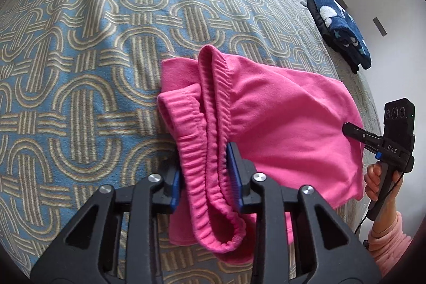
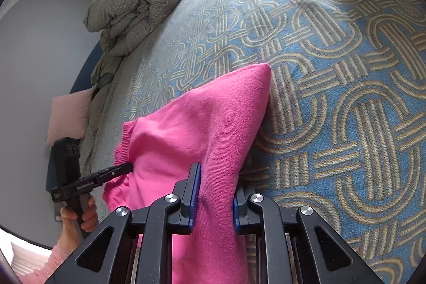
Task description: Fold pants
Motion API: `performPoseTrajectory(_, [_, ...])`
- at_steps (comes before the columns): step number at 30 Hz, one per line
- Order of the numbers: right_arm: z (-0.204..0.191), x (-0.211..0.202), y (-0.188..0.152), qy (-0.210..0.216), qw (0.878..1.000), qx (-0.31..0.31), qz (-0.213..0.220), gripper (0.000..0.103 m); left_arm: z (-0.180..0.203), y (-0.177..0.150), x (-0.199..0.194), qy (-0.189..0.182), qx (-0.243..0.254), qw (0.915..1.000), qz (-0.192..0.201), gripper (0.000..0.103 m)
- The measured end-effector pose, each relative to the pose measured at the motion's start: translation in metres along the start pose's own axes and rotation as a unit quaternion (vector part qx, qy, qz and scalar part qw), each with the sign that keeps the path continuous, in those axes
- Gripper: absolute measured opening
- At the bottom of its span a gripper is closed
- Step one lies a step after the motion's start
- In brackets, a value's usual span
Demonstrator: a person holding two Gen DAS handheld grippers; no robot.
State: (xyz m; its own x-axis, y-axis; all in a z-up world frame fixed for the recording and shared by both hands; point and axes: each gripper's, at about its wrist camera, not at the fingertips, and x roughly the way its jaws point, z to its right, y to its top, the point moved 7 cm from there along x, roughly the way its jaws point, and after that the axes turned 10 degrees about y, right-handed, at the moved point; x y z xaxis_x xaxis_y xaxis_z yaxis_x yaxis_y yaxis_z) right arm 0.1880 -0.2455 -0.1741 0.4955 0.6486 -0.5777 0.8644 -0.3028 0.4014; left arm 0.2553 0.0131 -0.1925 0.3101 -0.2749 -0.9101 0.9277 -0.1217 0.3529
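Pink pants (image 1: 287, 119) lie bunched on the patterned bedspread (image 1: 80, 71), held up at both ends. The ribbed waistband (image 1: 210, 151) runs between the fingers of the left gripper (image 1: 205, 177), which pinch it. The right gripper (image 2: 215, 193) clamps a fold of the plain fabric at the opposite side

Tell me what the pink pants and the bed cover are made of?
The pink pants look like soft fleece or knit: a matte, fuzzy surface and a ribbed stretchy waistband. The bed cover looks like thick woven cloth, since its blue and tan loop pattern stands slightly raised. Exact fibres cannot be told.
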Motion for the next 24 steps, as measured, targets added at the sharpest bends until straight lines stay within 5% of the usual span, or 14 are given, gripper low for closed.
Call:
performPoseTrajectory(12, [-0.083, -0.059, 0.001, 0.009, 0.992, -0.111, 0.055, 0.013, 0.058, 0.008, -0.061, 0.040, 0.079, 0.9934, 0.073, 0.024])
performPoseTrajectory(24, [-0.048, -0.154, -0.014, -0.006, 0.988, -0.083, 0.127, 0.012, 0.156, 0.007, -0.080, 0.038, 0.161, 0.9821, 0.091, 0.024])
